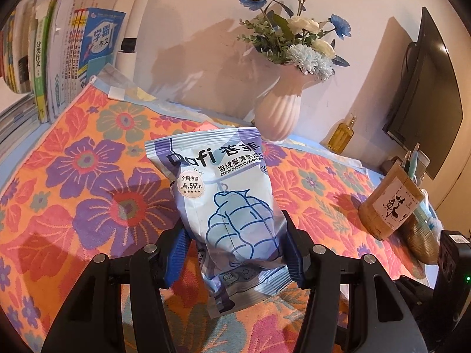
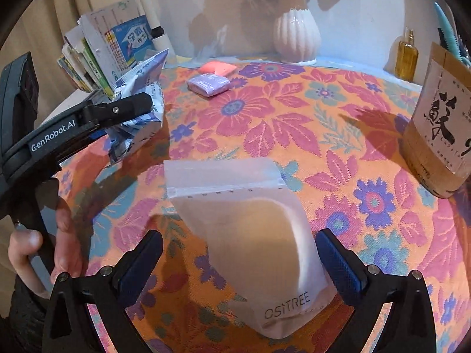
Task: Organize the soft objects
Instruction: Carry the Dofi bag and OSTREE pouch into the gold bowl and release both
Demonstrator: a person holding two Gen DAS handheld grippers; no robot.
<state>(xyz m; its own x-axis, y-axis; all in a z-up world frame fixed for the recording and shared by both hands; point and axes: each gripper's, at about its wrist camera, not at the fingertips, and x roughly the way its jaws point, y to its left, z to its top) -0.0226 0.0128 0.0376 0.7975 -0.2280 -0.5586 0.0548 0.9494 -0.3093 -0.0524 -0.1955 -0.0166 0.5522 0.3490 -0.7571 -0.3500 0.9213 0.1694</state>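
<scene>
My left gripper [image 1: 235, 250] is shut on a pale blue pack of wet wipes [image 1: 223, 194] and holds it upright above the flowered cloth [image 1: 88, 176]. The right wrist view shows that same pack [image 2: 141, 103] at the left, in the other gripper [image 2: 129, 106], with a hand [image 2: 59, 253] on the handle. My right gripper [image 2: 238, 261] stands wide open. A frosted white zip pouch [image 2: 244, 220] lies flat on the cloth [image 2: 294, 135] between its fingers, and the pads do not press on it. A purple packet [image 2: 208, 84] and a pink one [image 2: 220, 67] lie farther back.
A white ribbed vase [image 1: 279, 103] with blue and white flowers stands at the back. Books [image 1: 59, 58] line the left. A brown pen holder [image 1: 388, 203], an amber bottle [image 1: 343, 135] and a dark monitor [image 1: 426, 94] are at the right.
</scene>
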